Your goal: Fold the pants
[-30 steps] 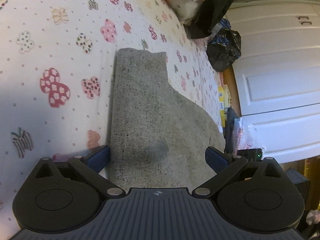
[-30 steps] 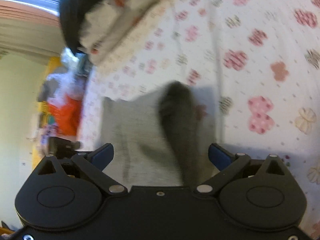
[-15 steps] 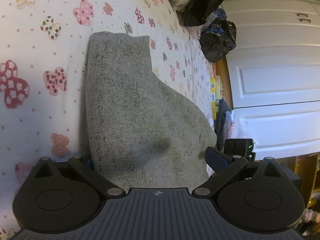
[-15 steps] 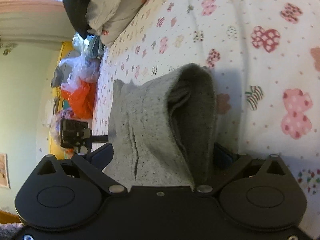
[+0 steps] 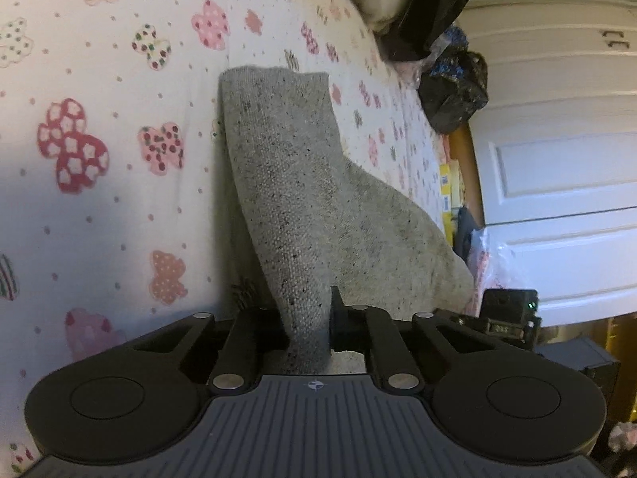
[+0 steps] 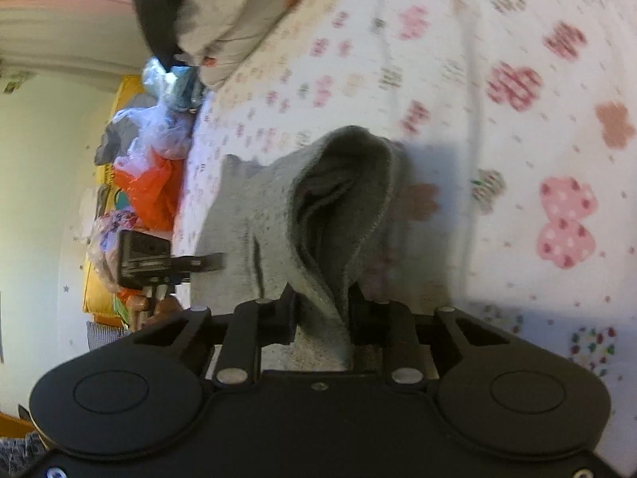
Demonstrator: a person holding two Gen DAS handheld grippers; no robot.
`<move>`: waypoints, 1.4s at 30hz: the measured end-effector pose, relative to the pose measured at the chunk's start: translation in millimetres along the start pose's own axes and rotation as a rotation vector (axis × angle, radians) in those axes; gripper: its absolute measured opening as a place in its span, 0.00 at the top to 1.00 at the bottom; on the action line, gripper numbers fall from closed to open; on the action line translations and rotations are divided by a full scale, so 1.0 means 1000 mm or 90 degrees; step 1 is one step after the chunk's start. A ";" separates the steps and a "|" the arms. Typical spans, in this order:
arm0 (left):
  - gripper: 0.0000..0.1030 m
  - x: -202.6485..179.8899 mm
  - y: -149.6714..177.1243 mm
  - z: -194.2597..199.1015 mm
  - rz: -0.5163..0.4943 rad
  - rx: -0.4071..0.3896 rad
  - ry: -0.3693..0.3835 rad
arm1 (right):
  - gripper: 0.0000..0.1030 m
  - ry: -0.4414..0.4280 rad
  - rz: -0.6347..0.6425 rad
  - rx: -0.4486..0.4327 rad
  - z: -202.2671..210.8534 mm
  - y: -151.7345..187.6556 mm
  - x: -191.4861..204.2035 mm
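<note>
No readable writing. Left gripper and right gripper both clamped on speckled grey knit pants; butterfly-print bedsheet beyond.

left tongs: open→clamped on pants | right tongs: open→clamped on pants, fabric lifted

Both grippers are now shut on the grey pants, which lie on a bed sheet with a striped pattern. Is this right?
Not quite. The sheet is not striped: it is white with small dots and butterfly shapes, as the left wrist view shows. The rest holds: the left gripper and the right gripper each have their jaws shut on the grey pants.
</note>
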State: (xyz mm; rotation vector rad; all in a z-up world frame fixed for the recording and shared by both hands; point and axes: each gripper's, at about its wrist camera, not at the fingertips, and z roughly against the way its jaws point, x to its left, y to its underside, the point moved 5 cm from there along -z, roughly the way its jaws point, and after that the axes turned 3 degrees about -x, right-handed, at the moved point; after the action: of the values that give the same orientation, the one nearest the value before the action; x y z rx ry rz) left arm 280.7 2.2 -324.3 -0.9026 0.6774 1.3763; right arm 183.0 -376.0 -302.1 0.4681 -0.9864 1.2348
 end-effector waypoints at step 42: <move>0.54 -0.053 -0.082 0.104 -0.248 -0.317 -0.264 | 0.39 0.238 0.336 -0.291 -0.057 -0.107 0.136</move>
State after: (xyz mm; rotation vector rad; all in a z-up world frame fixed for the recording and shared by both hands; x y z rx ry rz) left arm 345.4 65.1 -214.2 -1.0254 -0.1671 1.3350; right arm 304.9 -288.7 -198.9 -0.3958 -1.0551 1.4351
